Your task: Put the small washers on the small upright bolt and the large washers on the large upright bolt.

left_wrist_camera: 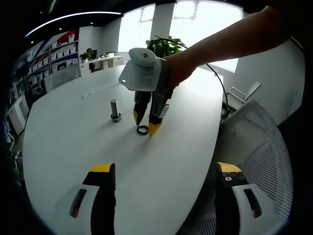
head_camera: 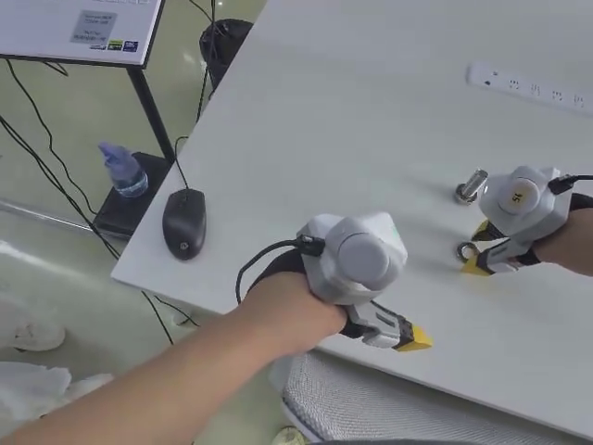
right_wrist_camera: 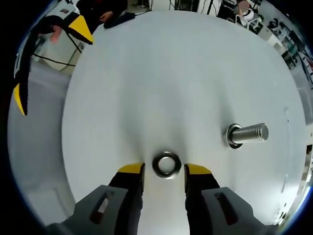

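A: What's the setting?
B: An open office with a big white oval surface (head_camera: 371, 111). A computer mouse (head_camera: 183, 222) and a power strip (head_camera: 528, 88) lie well apart from the work.
A: Why are the grippers set like that?
B: The left gripper (left_wrist_camera: 165, 169) hangs near the front edge, jaws spread wide and empty, likely kept clear. The right gripper (right_wrist_camera: 164, 170) points down at a washer (right_wrist_camera: 167, 164) lying flat on the surface. Its jaws are spread just either side, not yet pinching — lined up for a pick, I'd judge.
A: And the bolt?
B: One upright bolt (right_wrist_camera: 247, 133) stands near the washer. Small or large, I cannot tell.
A: Any writing?
B: A round yellow sticker (head_camera: 517, 197) on the right gripper carries two characters — too small to read. The printed sheet (head_camera: 97, 28) at upper left is likewise illegible.
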Available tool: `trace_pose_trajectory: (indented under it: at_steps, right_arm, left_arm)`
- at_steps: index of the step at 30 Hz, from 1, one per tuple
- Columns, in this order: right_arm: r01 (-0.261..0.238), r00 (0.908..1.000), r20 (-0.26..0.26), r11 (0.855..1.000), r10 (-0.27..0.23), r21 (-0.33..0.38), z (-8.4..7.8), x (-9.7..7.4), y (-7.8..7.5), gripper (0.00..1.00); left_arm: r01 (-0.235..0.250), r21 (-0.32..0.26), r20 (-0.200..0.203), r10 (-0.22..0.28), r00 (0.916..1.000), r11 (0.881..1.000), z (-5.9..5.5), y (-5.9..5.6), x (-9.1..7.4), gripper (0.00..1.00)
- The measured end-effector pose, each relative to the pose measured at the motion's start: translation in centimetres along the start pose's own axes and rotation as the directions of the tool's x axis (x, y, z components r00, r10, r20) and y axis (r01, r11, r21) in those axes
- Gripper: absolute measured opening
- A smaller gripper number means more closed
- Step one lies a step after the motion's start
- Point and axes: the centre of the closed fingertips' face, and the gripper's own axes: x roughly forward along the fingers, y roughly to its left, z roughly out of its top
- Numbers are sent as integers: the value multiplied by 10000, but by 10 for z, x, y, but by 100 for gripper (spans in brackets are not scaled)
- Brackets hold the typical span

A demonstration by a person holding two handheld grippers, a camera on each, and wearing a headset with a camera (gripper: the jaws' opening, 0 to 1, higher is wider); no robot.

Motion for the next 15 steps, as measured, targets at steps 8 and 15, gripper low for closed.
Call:
trace_pose_trajectory:
  at_steps: [8,15]
  right_arm:
    - [36,9979,-638,9999,-47,-160,1,1,0,25]
    - [19,9961,-881,10000,-27,-92,0,1,-2,23]
  left_arm:
    - [82,74,-26,-82,10000,9999,1,-1,-1,81]
    - [116,89,-98,-116,9999,9999,0,-1,-1,79]
